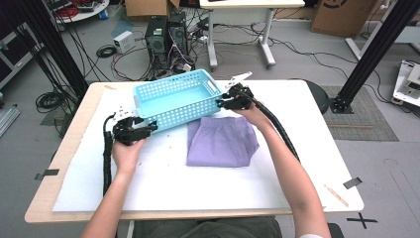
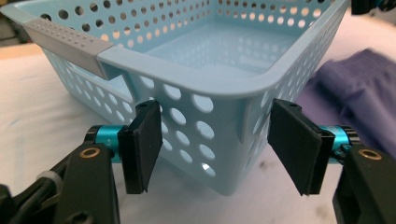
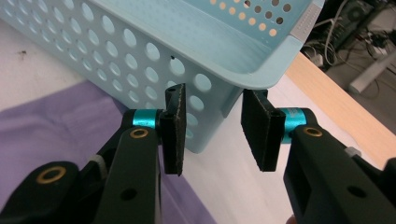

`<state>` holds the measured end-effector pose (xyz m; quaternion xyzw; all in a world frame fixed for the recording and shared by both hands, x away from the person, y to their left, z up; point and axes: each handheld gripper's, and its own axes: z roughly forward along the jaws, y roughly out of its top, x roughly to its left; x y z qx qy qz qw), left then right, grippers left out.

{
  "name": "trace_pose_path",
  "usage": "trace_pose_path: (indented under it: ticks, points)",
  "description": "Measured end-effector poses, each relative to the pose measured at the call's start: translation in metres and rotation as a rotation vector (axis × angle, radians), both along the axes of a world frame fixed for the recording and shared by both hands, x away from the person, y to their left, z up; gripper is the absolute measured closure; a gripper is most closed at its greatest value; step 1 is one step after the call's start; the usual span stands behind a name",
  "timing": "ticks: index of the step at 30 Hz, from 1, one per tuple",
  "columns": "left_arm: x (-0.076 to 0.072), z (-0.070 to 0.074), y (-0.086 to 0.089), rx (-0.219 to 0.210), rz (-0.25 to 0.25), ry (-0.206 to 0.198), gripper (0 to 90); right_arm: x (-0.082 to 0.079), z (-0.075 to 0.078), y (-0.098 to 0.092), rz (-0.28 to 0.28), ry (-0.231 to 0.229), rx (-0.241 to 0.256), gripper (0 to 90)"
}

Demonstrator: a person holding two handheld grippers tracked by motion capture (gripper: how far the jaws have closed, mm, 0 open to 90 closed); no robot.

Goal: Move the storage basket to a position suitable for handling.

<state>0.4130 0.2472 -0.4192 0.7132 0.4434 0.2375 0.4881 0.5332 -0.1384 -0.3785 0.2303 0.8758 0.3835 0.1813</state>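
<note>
Basket (image 1: 176, 96), a pale blue plastic one pierced all over with round holes, sits empty on the white counter (image 1: 163, 183), toward its far side and a little left of centre, turned at a slant so one end points to the near left and the other to the far right. A person's two hands come in from the near edge, each holding a black two-jaw tool. The left tool (image 1: 147, 128) is at the basket's near-left corner; in the left gripper view (image 2: 215, 144) its jaws stand wide apart on either side of that rounded corner, not yet closed on it. The right tool (image 1: 221, 102) is at the basket's right end; in the right gripper view (image 3: 212, 133) its jaws are also parted, with a lower corner of the basket between them and no clear contact. Just beside the basket, on its near right, lies a folded purple cloth (image 1: 220, 141), flat on the counter and partly under the right tool. The basket looks light and fairly stiff, though thin perforated walls of this kind will likely flex if pinched hard in the middle. Smooth plastic may slip between flat pads. The thickened rolled rim, the rounded corners, and the grey handle strip (image 2: 65, 42) at the end wall seem the firmest places to grip; holding two opposite ends at once should keep it level.
</note>
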Motion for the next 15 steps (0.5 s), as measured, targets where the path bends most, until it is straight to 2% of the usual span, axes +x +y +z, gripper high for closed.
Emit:
trace_pose_path:
  ticks: [1, 4, 11, 14, 15]
  points:
    - [0.005, 0.001, -0.006, 0.001, -0.019, 0.013, 35.5, -0.002, 0.001, -0.006, -0.011, 0.000, 0.000, 62.8]
    - [0.016, 0.003, -0.018, -0.017, -0.059, 0.008, 35.5, -0.008, 0.002, -0.027, -0.054, 0.002, 0.015, 62.8]
    - [0.040, 0.007, -0.043, -0.012, -0.146, 0.029, 35.4, -0.020, 0.003, -0.062, -0.126, -0.001, 0.014, 63.3]
    - [0.049, 0.006, -0.052, -0.023, -0.177, 0.002, 35.3, -0.024, 0.004, -0.076, -0.159, 0.000, 0.022, 63.4]
    - [0.053, 0.006, -0.056, -0.019, -0.192, 0.021, 35.3, -0.025, 0.004, -0.079, -0.165, -0.002, 0.021, 63.5]
